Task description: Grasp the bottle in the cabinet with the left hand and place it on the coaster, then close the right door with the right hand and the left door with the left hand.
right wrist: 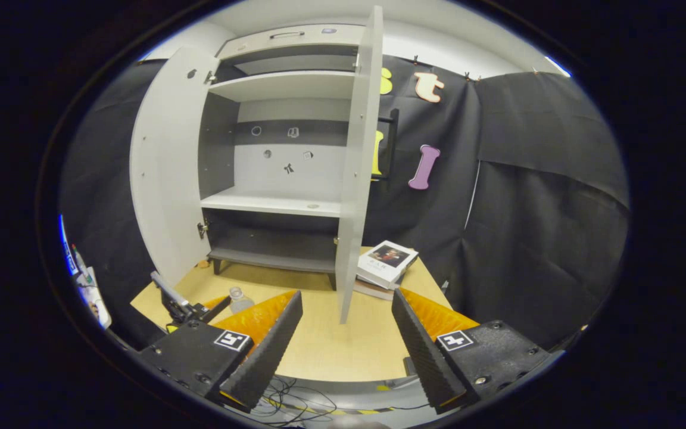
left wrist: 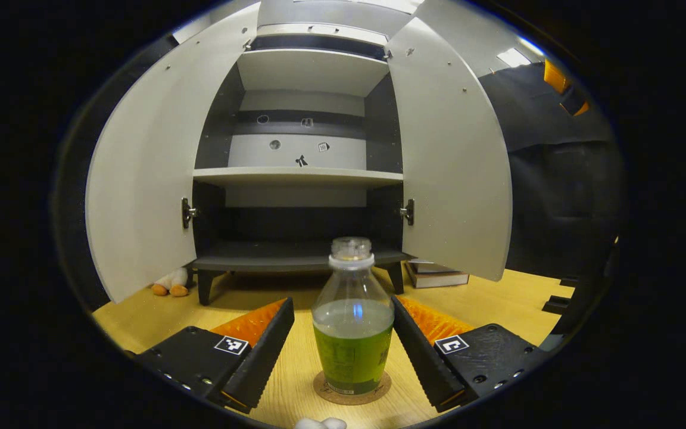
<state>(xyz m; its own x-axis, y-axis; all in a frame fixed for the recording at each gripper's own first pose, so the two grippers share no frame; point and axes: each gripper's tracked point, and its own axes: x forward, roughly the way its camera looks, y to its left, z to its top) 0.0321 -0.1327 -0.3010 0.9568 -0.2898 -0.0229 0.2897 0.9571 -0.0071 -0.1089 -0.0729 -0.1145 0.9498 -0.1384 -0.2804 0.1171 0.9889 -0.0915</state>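
Note:
A clear bottle (left wrist: 352, 333) with green liquid and a white cap stands upright on a round cork coaster (left wrist: 352, 390) on the wooden table. My left gripper (left wrist: 343, 304) is open, a finger on each side of the bottle; the left finger stands apart from it, the right finger is very near. The grey cabinet has both doors wide open: left door (left wrist: 140, 179), right door (left wrist: 450, 167). In the right gripper view my right gripper (right wrist: 346, 295) is open and holds nothing, just before the right door's edge (right wrist: 358, 167). The bottle (right wrist: 239, 298) and the other gripper (right wrist: 182, 307) lie at lower left.
The cabinet shelves (left wrist: 298, 174) are bare. A stack of books (right wrist: 384, 262) lies on the table right of the cabinet, behind the right door. A plush toy (left wrist: 170, 283) sits under the left door. Cables (right wrist: 295, 399) trail below the table's front edge.

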